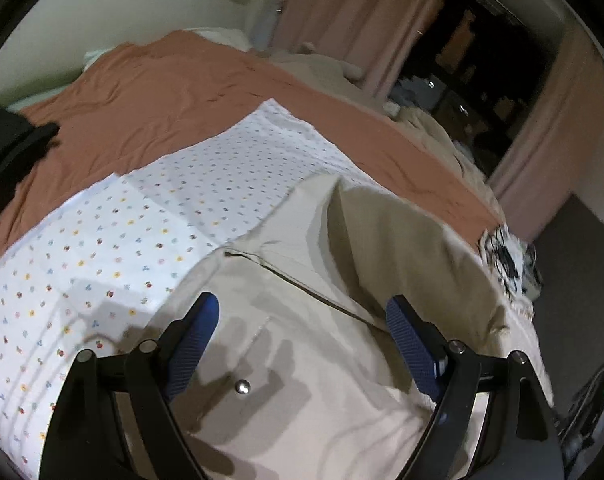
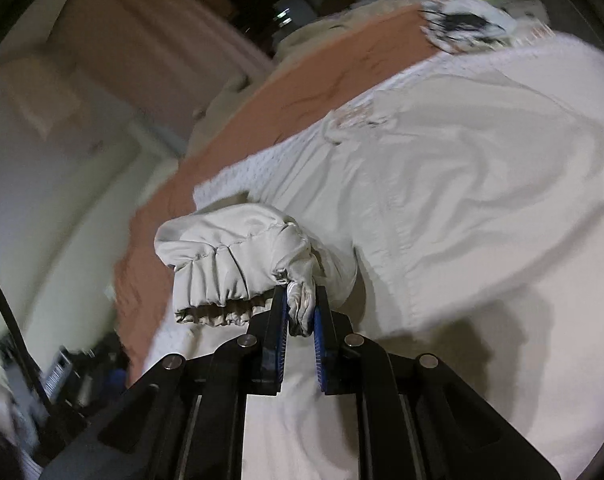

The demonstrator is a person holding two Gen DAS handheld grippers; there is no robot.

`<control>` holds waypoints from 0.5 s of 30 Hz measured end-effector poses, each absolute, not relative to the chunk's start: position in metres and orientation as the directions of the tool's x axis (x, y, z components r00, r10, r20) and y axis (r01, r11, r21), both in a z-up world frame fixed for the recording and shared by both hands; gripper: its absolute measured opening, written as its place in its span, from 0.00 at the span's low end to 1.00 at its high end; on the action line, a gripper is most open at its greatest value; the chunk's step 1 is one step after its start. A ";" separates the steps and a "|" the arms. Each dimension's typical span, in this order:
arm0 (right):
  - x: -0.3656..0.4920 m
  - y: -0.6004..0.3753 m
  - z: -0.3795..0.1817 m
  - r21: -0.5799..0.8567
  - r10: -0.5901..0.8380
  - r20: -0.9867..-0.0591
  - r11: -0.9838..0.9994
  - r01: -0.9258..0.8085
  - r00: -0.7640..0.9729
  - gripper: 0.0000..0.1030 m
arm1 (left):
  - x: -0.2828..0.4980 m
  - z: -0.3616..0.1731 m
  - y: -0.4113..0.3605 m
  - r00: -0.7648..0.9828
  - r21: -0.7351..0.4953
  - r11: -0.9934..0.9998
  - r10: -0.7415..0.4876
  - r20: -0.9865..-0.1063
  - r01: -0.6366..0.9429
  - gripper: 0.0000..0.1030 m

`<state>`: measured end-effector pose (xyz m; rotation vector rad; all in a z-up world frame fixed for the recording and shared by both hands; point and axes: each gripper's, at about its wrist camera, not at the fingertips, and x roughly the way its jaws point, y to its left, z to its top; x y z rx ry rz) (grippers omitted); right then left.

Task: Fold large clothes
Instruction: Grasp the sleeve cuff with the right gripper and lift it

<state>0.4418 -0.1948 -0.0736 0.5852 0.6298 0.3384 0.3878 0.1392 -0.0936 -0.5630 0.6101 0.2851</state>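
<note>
A large cream jacket (image 1: 302, 360) lies spread on a dotted white sheet (image 1: 142, 232) on the bed, its dark zipper line and a metal snap (image 1: 242, 387) showing. My left gripper (image 1: 302, 312) hovers just above the jacket with its blue pads wide apart and nothing between them. In the right wrist view the same jacket (image 2: 461, 200) fills the right side. My right gripper (image 2: 300, 312) is shut on the gathered elastic cuff of a sleeve (image 2: 238, 260), which is lifted off the bed and bunched to the left of the fingers.
An orange bedspread (image 1: 162, 92) covers the bed beyond the sheet. A black-and-white patterned item (image 1: 505, 256) lies at the bed's right edge. Pink curtains (image 1: 353, 12) and a dark window stand behind. Dark clutter sits on the floor (image 2: 82, 368) at lower left in the right wrist view.
</note>
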 end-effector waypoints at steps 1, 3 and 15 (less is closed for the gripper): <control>0.438 -0.211 -0.076 0.633 0.462 -0.437 0.767 -0.101 0.772 0.08 | 0.388 -0.092 0.135 0.786 -0.403 0.822 0.082 -0.613 -0.401 0.85; 0.431 -0.233 -0.083 0.682 0.462 -0.404 0.727 -0.076 0.789 0.08 | 0.388 -0.089 0.125 0.780 -0.390 0.838 0.065 -0.623 -0.381 0.85; 0.403 -0.328 -0.152 0.877 0.385 -0.355 0.454 0.161 0.852 0.08 | 0.392 -0.090 0.090 0.756 -0.380 0.851 0.030 -0.654 -0.363 0.85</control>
